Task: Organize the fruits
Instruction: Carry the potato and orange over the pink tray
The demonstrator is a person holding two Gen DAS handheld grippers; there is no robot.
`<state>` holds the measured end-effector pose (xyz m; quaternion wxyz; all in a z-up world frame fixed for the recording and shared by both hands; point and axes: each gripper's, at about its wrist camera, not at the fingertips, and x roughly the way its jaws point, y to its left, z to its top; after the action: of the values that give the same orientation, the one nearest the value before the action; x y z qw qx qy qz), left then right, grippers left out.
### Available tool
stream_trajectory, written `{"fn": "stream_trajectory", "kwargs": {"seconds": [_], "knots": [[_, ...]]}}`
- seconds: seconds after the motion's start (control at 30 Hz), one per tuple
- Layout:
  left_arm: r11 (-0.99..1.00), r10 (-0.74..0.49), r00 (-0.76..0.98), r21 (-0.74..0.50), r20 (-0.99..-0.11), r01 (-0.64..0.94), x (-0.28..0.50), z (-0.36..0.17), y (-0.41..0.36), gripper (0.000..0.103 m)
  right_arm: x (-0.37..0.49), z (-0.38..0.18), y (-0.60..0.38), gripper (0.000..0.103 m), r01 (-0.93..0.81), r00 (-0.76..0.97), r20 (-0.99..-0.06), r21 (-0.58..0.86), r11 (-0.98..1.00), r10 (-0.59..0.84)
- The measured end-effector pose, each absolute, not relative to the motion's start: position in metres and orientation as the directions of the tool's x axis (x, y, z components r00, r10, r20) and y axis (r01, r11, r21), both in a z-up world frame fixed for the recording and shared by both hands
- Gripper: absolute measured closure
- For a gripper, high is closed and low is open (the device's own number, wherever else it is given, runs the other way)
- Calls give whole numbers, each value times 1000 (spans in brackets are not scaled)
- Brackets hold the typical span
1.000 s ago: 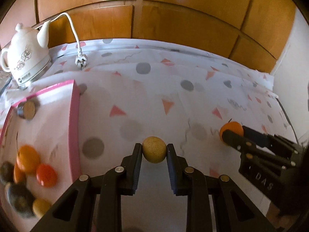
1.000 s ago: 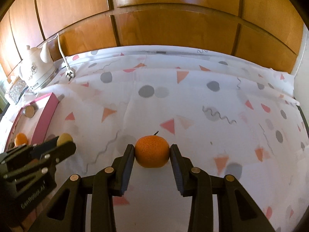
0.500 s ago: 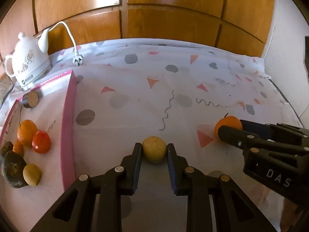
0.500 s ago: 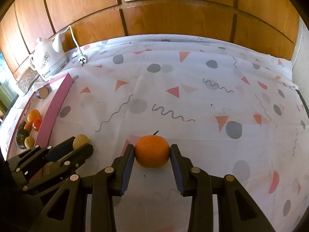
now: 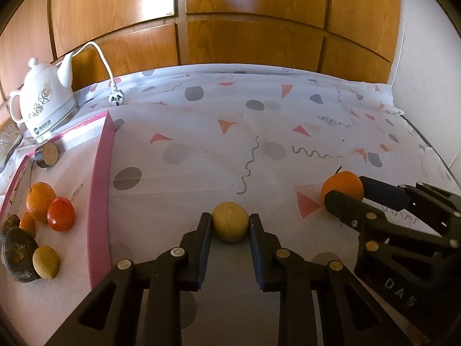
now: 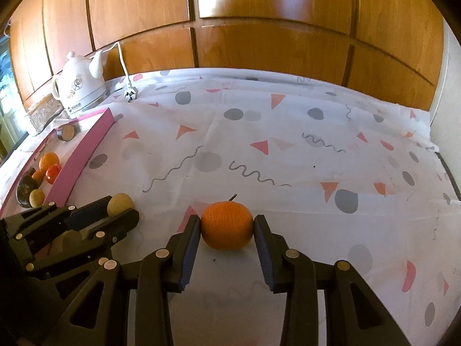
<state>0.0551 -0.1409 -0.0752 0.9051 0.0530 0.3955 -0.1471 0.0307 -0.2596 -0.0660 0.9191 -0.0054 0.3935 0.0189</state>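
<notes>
Fruits gripped: left gripper (image 5: pixel 230 225) fingers pinch yellow-tan round fruit (image 5: pixel 230 221), right gripper (image 6: pixel 226 226) fingers pinch orange mandarin (image 6: pixel 226 225). Next step, judged: lower and release both onto patterned desk (image 6: pixel 288 150).

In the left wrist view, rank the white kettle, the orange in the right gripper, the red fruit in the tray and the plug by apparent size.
1. white kettle
2. orange, partly hidden by the right gripper
3. red fruit, close to the orange, so unsure
4. plug

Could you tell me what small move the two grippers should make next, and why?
Probably open both and let go: the left gripper pinches the yellow fruit, the right gripper the orange, and both fruits seem to rest on the tablecloth.
</notes>
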Motion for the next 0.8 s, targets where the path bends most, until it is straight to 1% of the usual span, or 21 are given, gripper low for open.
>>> {"fn": "stream_trajectory", "kwargs": {"seconds": [0.13,0.37,0.6,0.8], "knots": [[951,-220,647,-13,-730,309,54,-75,-142,77,34,-79,-257,64,-37,667,-745,1,999,25],[950,-221,647,-11,-730,311,55,-75,-142,77,33,-79,-259,65,-34,677,-735,18,999,36],[951,-220,630,-19,-745,310,56,-70,-142,77,31,-76,-260,65,-28,666,-745,30,999,41],[949,-247,669,-36,-701,313,45,-42,-135,77,26,-69,-266,66,-12,664,-747,38,999,37]]}}
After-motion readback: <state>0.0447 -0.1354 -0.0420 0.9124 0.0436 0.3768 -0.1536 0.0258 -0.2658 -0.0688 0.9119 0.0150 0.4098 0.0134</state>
